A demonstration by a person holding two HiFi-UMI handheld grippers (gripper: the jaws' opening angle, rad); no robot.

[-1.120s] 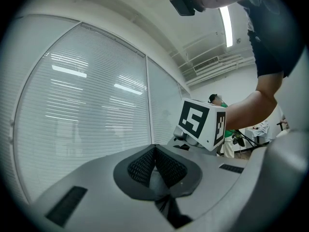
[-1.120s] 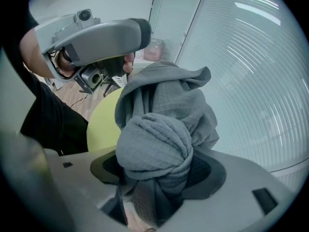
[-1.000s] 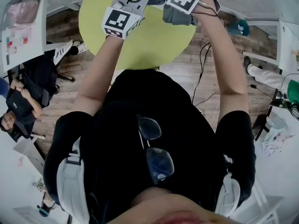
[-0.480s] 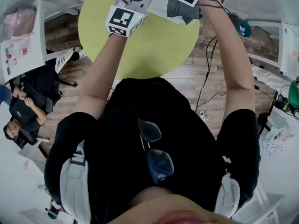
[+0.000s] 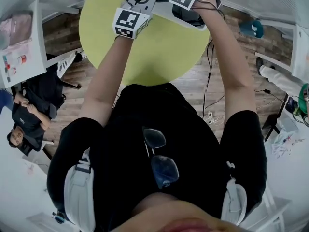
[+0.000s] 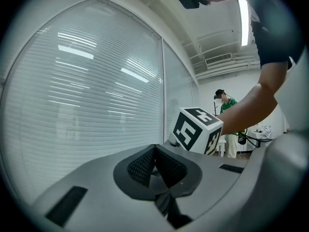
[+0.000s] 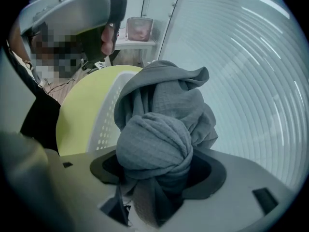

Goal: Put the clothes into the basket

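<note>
Right claw (image 7: 155, 178) pinching bunched grey garment (image 7: 161, 115), white basket (image 7: 107, 120) beyond; left claw (image 6: 155, 168) pressed together, empty, over green desk (image 5: 159, 47).

Bright, even indoor light. A white ceiling strip lamp (image 6: 243, 13) blows out in the left gripper view; bright reflections streak the pale slatted window blind (image 6: 96, 81). Soft shadows in folds of the crumpled grey gauze cloth (image 7: 159, 129). Heavy fisheye bending, dark corners. Head view blurs at bottom edge.

Bunched grey cloth (image 7: 155, 146) beside, perhaps above, white basket (image 7: 107, 117)
</note>
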